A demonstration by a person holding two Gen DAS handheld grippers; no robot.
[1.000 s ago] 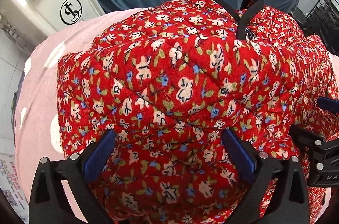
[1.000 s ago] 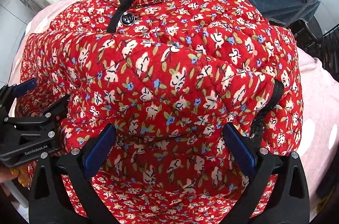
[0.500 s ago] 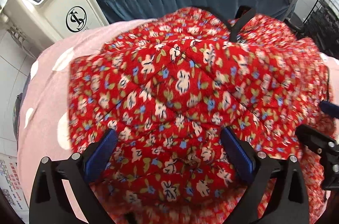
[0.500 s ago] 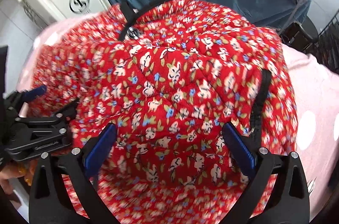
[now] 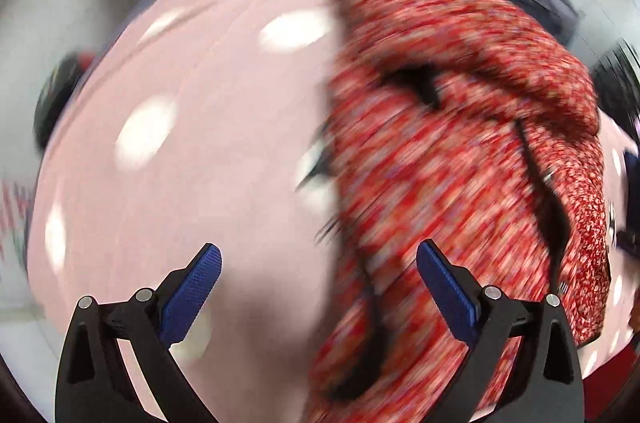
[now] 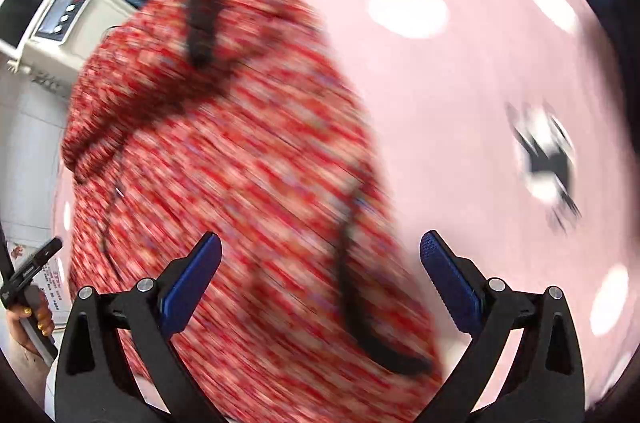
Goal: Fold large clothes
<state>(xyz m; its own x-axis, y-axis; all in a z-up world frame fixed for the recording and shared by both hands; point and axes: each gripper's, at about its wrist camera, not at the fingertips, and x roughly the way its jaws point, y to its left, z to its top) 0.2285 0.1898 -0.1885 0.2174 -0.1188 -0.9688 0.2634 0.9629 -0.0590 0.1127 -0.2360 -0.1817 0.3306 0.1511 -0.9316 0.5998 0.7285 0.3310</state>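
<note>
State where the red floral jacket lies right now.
The red floral jacket lies on the pink spotted sheet, right of centre in the left wrist view.

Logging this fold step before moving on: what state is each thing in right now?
left gripper: open, holding nothing.
right gripper: open, holding nothing.
red floral jacket: lying bunched on the pink sheet, released.
pink sheet: spread under the jacket.

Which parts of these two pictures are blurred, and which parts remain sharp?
Left wrist view: the red floral garment and the pink dotted cover are smeared by motion blur, while the left hand-held gripper is sharp. Right wrist view: the same streaked blur, the right hand-held gripper crisp, and fisheye bending with dark corners.
</note>
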